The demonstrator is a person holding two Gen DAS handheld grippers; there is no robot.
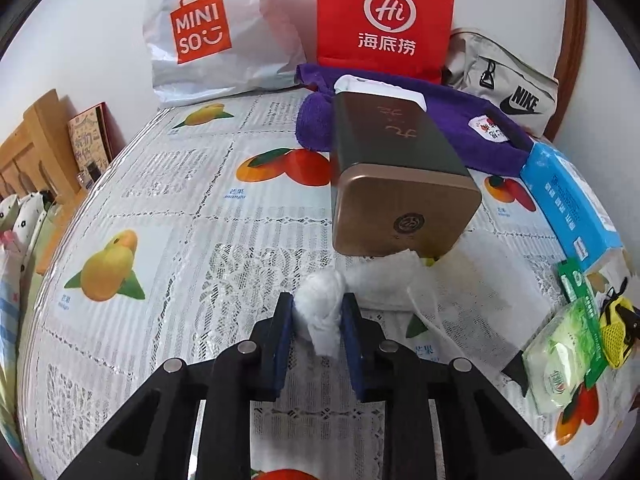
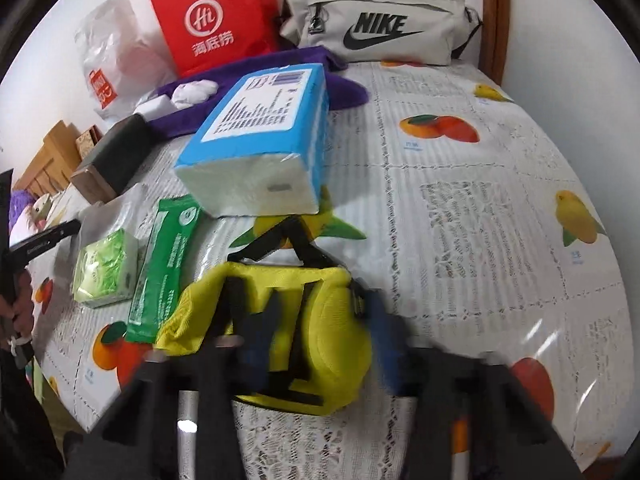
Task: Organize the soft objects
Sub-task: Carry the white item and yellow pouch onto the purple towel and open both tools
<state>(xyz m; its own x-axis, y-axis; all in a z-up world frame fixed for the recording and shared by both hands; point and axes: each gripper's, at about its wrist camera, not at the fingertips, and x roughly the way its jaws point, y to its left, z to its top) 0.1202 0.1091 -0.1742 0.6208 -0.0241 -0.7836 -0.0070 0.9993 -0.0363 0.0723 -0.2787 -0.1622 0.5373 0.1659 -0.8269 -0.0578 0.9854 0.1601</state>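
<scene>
In the left wrist view my left gripper (image 1: 319, 305) is shut on a white cotton wad (image 1: 322, 292), held just above the fruit-print tablecloth (image 1: 180, 200). A white gauze piece (image 1: 394, 280) lies right behind it, in front of a gold tin (image 1: 400, 168). The right wrist view is blurred. There my right gripper (image 2: 322, 332) is closed around a yellow mesh pouch (image 2: 340, 320) with black straps, its blue pads pressing both sides. More white cotton pieces (image 2: 196, 90) rest on a purple towel (image 2: 348, 88).
A blue tissue pack (image 2: 260, 136), a green wipes pack (image 2: 168, 260) and a small green tissue packet (image 2: 106, 268) lie left of the pouch. A Nike bag (image 2: 376, 28), a red paper bag (image 1: 384, 16) and a Miniso bag (image 1: 208, 32) line the back wall.
</scene>
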